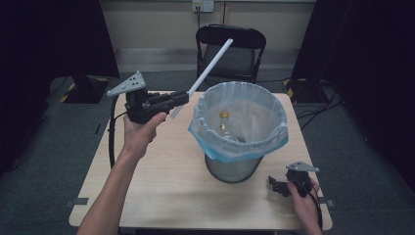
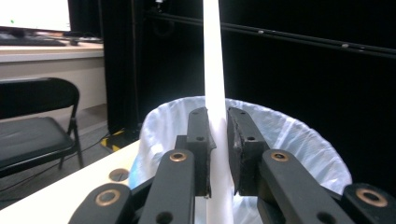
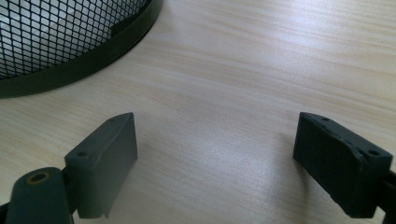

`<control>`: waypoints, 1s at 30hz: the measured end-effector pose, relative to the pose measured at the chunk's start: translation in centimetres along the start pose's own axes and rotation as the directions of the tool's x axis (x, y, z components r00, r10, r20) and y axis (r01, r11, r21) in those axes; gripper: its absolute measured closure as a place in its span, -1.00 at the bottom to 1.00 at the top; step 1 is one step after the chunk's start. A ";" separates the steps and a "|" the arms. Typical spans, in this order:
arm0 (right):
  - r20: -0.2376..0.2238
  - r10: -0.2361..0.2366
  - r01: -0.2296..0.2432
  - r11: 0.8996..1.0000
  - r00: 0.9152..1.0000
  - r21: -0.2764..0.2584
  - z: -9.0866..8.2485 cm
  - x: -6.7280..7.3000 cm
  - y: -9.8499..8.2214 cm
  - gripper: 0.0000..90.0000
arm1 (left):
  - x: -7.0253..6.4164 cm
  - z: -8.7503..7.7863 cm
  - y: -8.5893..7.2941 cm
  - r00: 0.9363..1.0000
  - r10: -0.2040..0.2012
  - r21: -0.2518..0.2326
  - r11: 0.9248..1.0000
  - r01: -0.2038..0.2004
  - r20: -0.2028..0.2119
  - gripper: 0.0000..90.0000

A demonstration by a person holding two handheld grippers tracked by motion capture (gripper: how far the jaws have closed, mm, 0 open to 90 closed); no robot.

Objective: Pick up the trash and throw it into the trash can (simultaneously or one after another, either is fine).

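Holding a long, thin white plastic tube (image 1: pixel 210 66), the left gripper (image 1: pixel 182 96) has its two black jaws squeezed tight on it near the low end. Between the jaws the tube looks smooth and straight, so it is probably stiff and very light. Most of it sticks far out past the jaws, up and away, and only a short bit pokes out on the near side. Gripped so close to one end, it could swing or slip, because the sides look slick. A hold nearer the middle would feel steadier. Just past the jaws sits the round black wire-mesh bin with a pale blue plastic bag liner (image 1: pixel 238 128). The right gripper (image 1: pixel 278 186) rests low on the light wooden table (image 1: pixel 161 176), its jaws spread wide with nothing between them.
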State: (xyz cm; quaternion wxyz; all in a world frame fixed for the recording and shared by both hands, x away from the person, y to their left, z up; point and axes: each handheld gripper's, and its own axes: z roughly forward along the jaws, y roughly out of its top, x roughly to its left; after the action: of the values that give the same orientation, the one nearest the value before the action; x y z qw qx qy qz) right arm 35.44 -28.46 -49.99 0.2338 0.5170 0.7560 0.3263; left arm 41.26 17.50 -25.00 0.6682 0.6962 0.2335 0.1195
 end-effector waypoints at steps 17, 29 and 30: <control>0.000 0.000 0.000 1.000 1.000 0.000 0.0 0.0 0.0 -0.72 | -1.6 3.7 2.3 0.992 0.054 0.033 0.998 -0.058 0.113 0.78; 0.000 0.000 0.000 1.000 1.000 0.000 0.0 0.0 0.0 -0.72 | -2.5 5.7 3.0 0.991 0.044 0.054 0.997 -0.051 0.124 0.78; 0.000 0.000 0.000 1.000 1.000 0.000 0.0 0.0 0.0 -0.72 | -2.6 6.0 3.1 0.991 0.044 0.055 0.997 -0.051 0.126 0.78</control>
State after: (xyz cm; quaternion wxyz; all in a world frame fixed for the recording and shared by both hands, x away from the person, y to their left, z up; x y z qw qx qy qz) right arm 35.45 -28.46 -49.99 0.2338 0.5169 0.7561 0.3263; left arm 42.45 10.99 -22.01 0.6580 0.7267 0.1780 0.0847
